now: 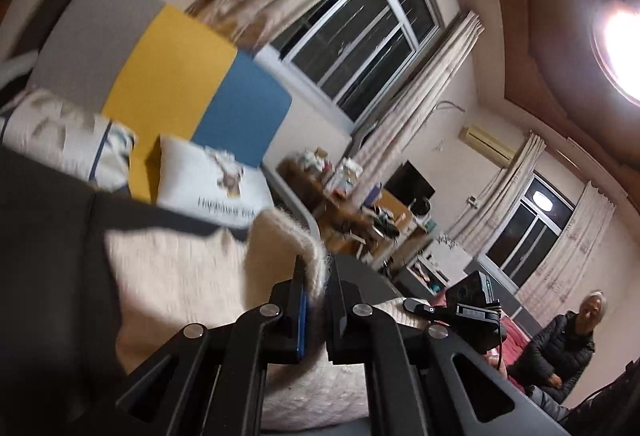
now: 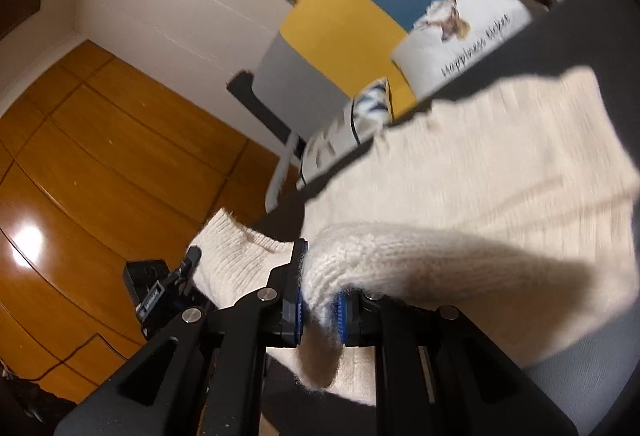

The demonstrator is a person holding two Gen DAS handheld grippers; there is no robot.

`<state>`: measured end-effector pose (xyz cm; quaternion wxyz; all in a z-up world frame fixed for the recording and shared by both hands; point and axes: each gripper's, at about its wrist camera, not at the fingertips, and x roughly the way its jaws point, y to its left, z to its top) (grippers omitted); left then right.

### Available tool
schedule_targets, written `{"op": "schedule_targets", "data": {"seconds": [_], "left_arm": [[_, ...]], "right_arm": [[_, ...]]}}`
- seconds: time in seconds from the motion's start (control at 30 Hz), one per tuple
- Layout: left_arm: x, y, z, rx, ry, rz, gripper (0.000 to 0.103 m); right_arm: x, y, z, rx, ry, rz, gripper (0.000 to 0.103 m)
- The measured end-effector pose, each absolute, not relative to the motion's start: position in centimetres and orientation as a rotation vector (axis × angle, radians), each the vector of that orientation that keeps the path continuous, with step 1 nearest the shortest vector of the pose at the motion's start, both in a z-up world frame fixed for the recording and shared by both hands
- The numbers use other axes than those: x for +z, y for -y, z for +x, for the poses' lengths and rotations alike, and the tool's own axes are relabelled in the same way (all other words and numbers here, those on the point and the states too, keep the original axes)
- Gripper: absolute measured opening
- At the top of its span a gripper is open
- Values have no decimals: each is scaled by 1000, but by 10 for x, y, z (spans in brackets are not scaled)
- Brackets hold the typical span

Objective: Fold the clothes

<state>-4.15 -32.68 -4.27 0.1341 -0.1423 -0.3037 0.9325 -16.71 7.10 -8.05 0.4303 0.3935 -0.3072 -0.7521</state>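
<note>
The cream sweater (image 2: 460, 164) is gripped by both claws, left claw (image 1: 316, 300) and right claw (image 2: 320, 310); the edge should be kept level and taut.

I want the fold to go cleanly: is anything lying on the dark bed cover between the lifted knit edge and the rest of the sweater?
Nothing visible. Both the left gripper and the right gripper are shut on the cream sweater, and its spread part on the bed cover is bare. The pillows sit beyond it.
</note>
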Motion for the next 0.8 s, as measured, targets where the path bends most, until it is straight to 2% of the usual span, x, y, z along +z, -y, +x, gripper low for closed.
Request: {"op": "schedule_targets", "data": {"seconds": [0.23, 0.37, 0.6, 0.67, 0.8], "left_arm": [[-41, 350, -88, 2790, 873, -344, 5], [-80, 365, -138, 2839, 914, -575, 5], [-155, 362, -189, 2817, 849, -1037, 5], [-169, 362, -185, 2768, 909, -1070, 6], [-176, 357, -164, 2767, 926, -1086, 6]], "right_arm": [[-75, -78, -229, -1899, 905, 918, 13], [-109, -81, -267, -1902, 997, 1004, 13], [-177, -76, -297, -1884, 1086, 1209, 16], [-186, -77, -298, -1869, 1114, 1214, 15], [-189, -68, -286, -1871, 1026, 1247, 13]]}}
